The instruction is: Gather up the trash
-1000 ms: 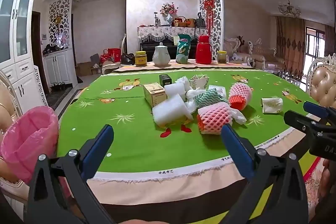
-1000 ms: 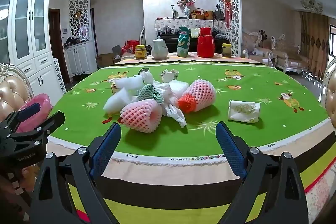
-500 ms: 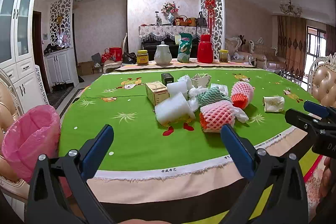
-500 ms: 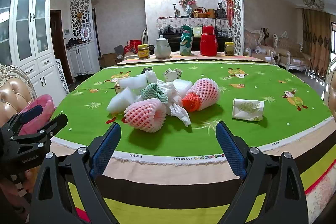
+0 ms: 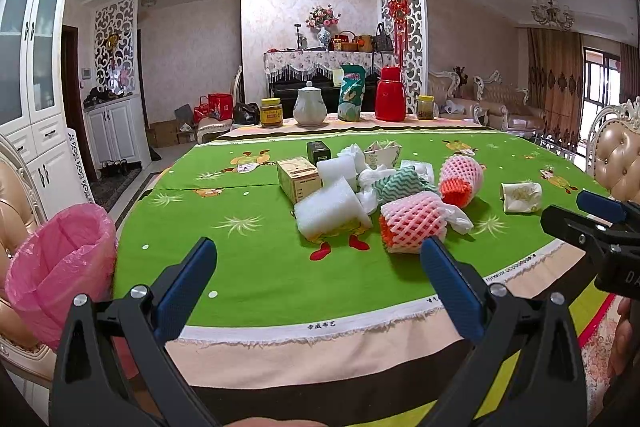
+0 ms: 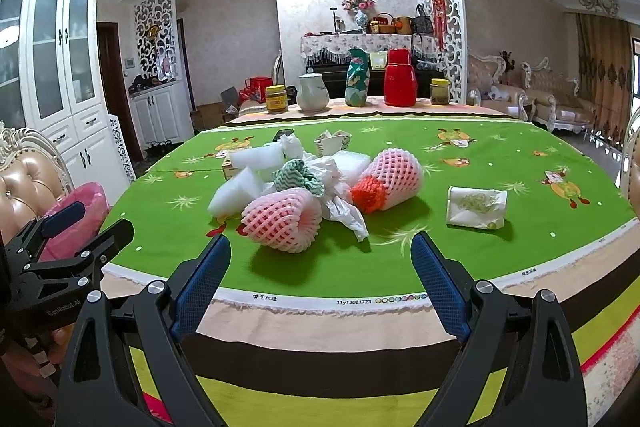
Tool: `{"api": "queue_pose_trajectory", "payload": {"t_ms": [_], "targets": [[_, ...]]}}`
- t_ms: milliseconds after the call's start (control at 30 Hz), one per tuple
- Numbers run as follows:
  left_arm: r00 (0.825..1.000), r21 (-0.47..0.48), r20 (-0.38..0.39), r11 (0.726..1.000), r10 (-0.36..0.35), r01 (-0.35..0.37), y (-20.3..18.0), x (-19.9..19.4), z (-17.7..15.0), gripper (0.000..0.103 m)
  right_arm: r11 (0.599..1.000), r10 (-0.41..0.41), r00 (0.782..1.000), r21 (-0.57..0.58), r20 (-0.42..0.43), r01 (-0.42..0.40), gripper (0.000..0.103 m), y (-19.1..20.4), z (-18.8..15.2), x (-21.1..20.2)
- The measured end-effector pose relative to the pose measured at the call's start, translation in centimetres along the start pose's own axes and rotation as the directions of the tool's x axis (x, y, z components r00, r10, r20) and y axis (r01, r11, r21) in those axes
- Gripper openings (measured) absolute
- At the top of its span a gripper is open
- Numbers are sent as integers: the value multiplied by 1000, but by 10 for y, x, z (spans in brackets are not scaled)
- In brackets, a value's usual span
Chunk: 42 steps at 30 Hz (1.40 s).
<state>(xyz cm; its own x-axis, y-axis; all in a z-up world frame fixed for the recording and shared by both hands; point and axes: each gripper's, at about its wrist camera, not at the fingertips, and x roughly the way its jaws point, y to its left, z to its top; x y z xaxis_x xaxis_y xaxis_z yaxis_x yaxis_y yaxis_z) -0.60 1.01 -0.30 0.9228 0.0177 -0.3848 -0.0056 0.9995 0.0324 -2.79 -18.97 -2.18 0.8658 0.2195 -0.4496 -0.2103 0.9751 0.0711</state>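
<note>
A heap of trash lies mid-table: a near pink foam net, a second pink-and-orange net, white foam pieces, a green-white cloth, crumpled paper, a small box and a crushed paper cup. A pink bin bag stands at the table's left. My left gripper is open and empty over the near edge. My right gripper is open and empty, just short of the near net.
The table has a green cartoon cloth. Jars, a white teapot, a green bag and a red flask stand along its far edge. Padded chairs stand at left and right. White cabinets line the left wall.
Both grippers have moved slightly forward toward the trash heap; the heap looks a little nearer. Both stay open and empty.
</note>
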Motion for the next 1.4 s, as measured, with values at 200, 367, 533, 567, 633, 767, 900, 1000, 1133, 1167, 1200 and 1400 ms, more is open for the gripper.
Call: {"api": "queue_pose_trajectory", "payload": {"t_ms": [200,367,533,567,633,767,900,1000,1133,1167,1200,1400], "targets": [[1000,0,0,1000,0,0,0,0,0,99,1000,1,1000,0,-4,-1,86,1,-1,0],[1000,1,0,1000,2,-2,0,0,0,99,1000,6,1000,6,-5,-6,86,1,-1,0],[1000,3,-2,1000,3,-3,1,0,0,99,1000,8,1000,9,-5,-8,86,2,-2,-1],[1000,2,-2,1000,2,-2,2,0,0,99,1000,9,1000,10,-5,-9,86,2,-2,-1],[1000,1,1,1000,3,-3,1,-1,-1,99,1000,13,1000,14,-7,-13,86,1,-2,-1],[1000,-2,2,1000,1,-1,3,-3,-2,99,1000,14,1000,18,-8,-14,86,1,-2,0],[1000,-1,2,1000,0,0,2,-2,-2,99,1000,17,1000,19,-9,-17,86,0,-2,0],[1000,-1,1,1000,-2,2,4,-3,-3,99,1000,18,1000,21,-12,-18,86,0,-2,1],[1000,-3,0,1000,-2,2,7,-5,-6,99,1000,18,1000,18,-18,-18,86,0,-2,3],[1000,-3,0,1000,-1,1,6,-3,-4,99,1000,19,1000,18,-20,-19,86,0,-2,4],[1000,-2,0,1000,1,-1,3,-2,-2,99,1000,20,1000,17,-22,-20,86,1,-3,4],[1000,-7,-1,1000,3,-3,7,-2,-2,99,1000,24,999,10,-27,-24,86,5,-2,8]]}}
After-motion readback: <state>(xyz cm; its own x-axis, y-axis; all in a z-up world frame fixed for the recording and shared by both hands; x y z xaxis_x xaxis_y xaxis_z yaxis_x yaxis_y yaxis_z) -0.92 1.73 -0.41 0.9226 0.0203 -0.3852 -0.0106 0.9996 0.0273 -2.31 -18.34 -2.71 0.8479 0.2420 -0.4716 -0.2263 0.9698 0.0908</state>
